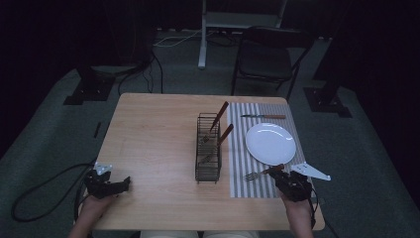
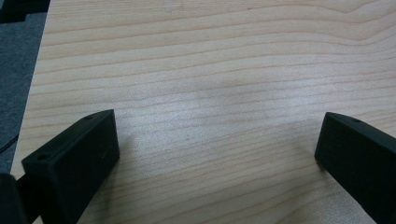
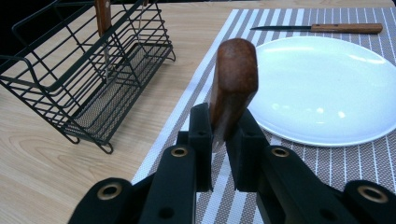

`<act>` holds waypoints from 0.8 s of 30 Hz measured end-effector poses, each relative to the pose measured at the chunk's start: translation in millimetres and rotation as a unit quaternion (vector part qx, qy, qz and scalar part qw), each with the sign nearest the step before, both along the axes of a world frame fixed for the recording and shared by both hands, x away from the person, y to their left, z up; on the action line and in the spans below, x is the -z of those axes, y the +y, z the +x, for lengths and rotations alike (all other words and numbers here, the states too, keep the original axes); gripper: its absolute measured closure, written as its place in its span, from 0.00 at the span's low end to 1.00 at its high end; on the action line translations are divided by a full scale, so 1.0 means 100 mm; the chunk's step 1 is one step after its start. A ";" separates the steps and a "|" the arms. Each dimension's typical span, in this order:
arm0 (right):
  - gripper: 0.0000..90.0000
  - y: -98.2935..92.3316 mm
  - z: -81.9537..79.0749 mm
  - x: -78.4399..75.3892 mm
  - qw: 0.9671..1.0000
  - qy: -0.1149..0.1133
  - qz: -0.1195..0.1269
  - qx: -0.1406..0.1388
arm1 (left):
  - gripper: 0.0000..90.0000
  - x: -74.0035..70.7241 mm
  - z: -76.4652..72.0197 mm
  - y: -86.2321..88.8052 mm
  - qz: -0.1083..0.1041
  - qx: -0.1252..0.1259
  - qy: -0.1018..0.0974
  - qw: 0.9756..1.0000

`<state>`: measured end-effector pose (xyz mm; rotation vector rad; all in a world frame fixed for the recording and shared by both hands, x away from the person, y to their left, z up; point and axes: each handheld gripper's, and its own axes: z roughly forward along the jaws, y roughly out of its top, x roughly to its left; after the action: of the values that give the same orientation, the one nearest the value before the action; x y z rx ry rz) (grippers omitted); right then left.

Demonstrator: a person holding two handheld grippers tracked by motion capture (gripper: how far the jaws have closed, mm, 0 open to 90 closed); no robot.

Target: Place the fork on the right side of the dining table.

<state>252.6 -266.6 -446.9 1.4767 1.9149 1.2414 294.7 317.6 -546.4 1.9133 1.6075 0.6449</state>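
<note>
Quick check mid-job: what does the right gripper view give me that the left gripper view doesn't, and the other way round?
Right gripper view: the right claw shut on a fork's wooden handle, with the white plate, striped placemat, knife and black wire caddy beyond.

Left gripper view: the left claw, jaws wide apart with nothing between them, and grey floor past the table edge.

Both: the light wooden table.

high view dim, surroundings black | gripper views sharp | plate (image 3: 327, 88) perhaps glaring
</note>
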 end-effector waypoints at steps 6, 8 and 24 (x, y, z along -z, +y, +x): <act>0.87 -0.08 0.01 0.05 1.000 0.001 0.004 0.009 | 0.00 0.00 0.00 0.00 0.000 0.000 0.000 1.000; 0.85 -0.12 0.01 0.07 1.000 0.003 -0.001 0.010 | 0.00 0.00 0.00 0.00 0.000 0.000 0.000 1.000; 0.73 -0.55 0.13 0.43 1.000 0.020 0.000 0.007 | 0.00 0.00 0.00 0.00 0.000 -0.002 0.000 1.000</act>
<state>265.9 -321.3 -490.3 1.5231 1.9283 1.2143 294.6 317.3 -546.4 1.9099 1.6122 0.6465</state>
